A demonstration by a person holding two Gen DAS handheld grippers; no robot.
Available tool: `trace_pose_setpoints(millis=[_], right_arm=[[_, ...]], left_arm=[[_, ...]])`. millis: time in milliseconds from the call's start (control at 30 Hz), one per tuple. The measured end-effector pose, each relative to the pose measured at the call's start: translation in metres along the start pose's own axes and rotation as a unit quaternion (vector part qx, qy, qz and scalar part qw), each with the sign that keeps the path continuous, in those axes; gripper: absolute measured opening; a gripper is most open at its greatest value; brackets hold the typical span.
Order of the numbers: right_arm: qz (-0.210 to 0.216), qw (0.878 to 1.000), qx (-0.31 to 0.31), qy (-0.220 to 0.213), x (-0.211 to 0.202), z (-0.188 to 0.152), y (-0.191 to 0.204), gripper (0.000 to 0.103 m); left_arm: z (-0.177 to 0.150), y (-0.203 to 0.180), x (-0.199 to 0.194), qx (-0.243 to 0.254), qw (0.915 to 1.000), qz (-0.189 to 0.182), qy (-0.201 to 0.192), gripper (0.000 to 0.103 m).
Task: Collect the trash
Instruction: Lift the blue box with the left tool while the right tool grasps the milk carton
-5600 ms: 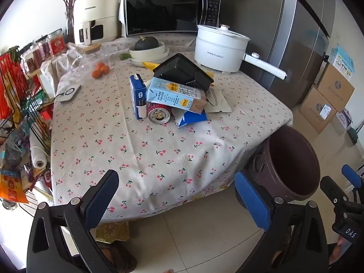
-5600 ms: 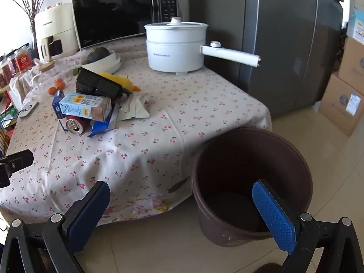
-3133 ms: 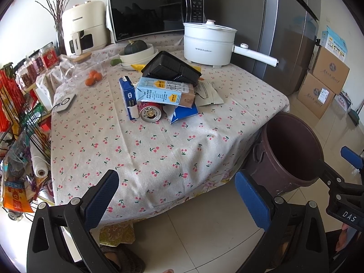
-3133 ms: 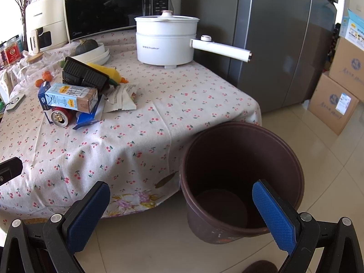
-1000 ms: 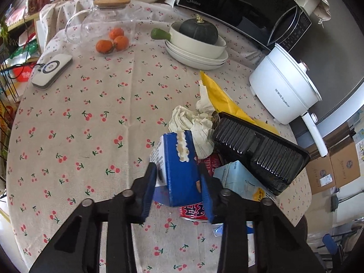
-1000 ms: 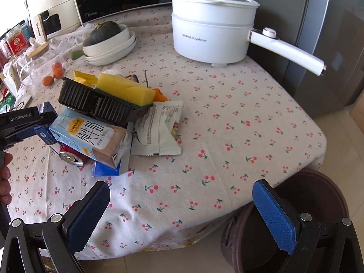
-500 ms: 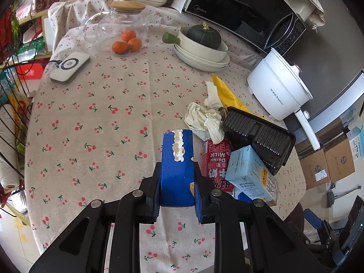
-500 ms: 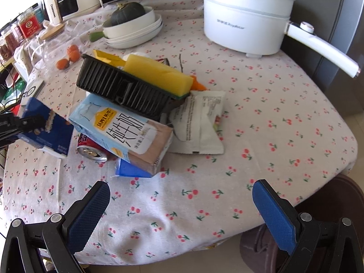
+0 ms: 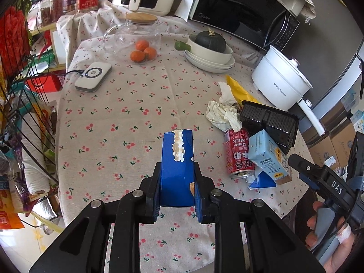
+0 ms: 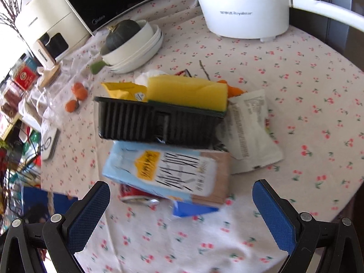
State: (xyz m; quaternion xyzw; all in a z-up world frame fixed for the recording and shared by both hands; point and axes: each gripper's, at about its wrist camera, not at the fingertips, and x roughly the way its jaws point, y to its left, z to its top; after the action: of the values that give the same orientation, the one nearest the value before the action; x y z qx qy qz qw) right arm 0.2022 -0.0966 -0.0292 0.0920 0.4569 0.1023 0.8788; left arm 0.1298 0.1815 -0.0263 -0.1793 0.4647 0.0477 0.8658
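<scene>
Left gripper (image 9: 177, 186): jaws closed on a blue carton (image 9: 177, 159), which is held upright between the pads, clear of the worktop (image 9: 127, 122); a torn white strip is seen along its top edge. Right gripper (image 10: 182, 207): jaws spread wide, nothing between them, held above the trash pile; its body and the hand (image 9: 327, 234) holding it are seen at the right edge of the left view. Trash pile, on the cherry-print cloth: a pale blue milk carton (image 10: 168, 173) lying on its side, a red can (image 9: 237, 153) beneath it, a black tray (image 10: 157, 122) propped on top, a yellow sponge (image 10: 186, 92) resting in the tray, a white wrapper (image 10: 250, 132) just beside it, crumpled tissue (image 9: 221, 113) and a yellow bag (image 9: 237, 88) behind. Farther off on the worktop: a white pot (image 9: 279, 82), stacked bowls (image 9: 210, 56) with a squash, a glass jug (image 9: 134, 36) with oranges, a white charger (image 9: 93, 76), a microwave (image 9: 238, 9).
</scene>
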Motion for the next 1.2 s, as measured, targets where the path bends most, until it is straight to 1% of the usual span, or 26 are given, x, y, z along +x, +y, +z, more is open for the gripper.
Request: trace_pose_setpoints(millis=[100, 200, 333, 400, 500, 667, 833, 867, 933, 1000, 1067, 1200], right_arm=[[-0.002, 1.000, -0.027, 0.002, 0.004, 0.005, 0.013, 0.103], [-0.016, 0.999, -0.048, -0.005, 0.006, 0.013, 0.010, 0.103], [0.022, 0.999, -0.044, 0.005, 0.017, 0.018, -0.003, 0.103], [0.035, 0.998, -0.055, 0.009, 0.022, 0.016, -0.002, 0.103], [0.051, 0.995, -0.085, 0.020, 0.024, 0.008, 0.009, 0.103], [0.061, 0.988, -0.137, 0.039, 0.023, -0.009, 0.032, 0.103], [0.096, 0.978, -0.172, 0.072, 0.022, -0.025, 0.048, 0.103], [0.098, 0.976, -0.179, 0.074, 0.021, -0.027, 0.050, 0.103], [0.082, 0.975, -0.198, 0.064, 0.017, -0.030, 0.054, 0.103], [0.056, 0.973, -0.219, 0.045, 0.014, -0.029, 0.054, 0.103], [0.033, 0.971, -0.235, 0.036, 0.016, -0.027, 0.052, 0.103], [0.016, 0.966, -0.255, 0.035, 0.024, -0.027, 0.049, 0.103]], left_arm=[[-0.002, 0.008, -0.002, -0.008, 0.9999, -0.006, 0.003, 0.025], [-0.003, 0.014, -0.003, -0.007, 0.9999, -0.005, 0.005, 0.025], [-0.002, 0.022, -0.004, -0.009, 0.9999, -0.003, 0.006, 0.025], [-0.002, 0.025, -0.004, -0.013, 0.9999, -0.004, 0.007, 0.025], [-0.003, 0.028, -0.006, -0.013, 0.9999, -0.003, 0.007, 0.025], [-0.006, 0.030, -0.007, -0.011, 0.9999, 0.000, 0.008, 0.025], [-0.009, 0.031, -0.007, -0.008, 0.9999, 0.004, 0.013, 0.025], [-0.009, 0.031, -0.007, -0.008, 0.9999, 0.005, 0.014, 0.025], [-0.010, 0.032, -0.008, -0.009, 0.9998, 0.006, 0.014, 0.025], [-0.011, 0.033, -0.008, -0.009, 0.9998, 0.006, 0.014, 0.025], [-0.011, 0.034, -0.008, -0.010, 0.9998, 0.006, 0.015, 0.025], [-0.011, 0.033, -0.006, -0.009, 0.9998, 0.006, 0.018, 0.025]])
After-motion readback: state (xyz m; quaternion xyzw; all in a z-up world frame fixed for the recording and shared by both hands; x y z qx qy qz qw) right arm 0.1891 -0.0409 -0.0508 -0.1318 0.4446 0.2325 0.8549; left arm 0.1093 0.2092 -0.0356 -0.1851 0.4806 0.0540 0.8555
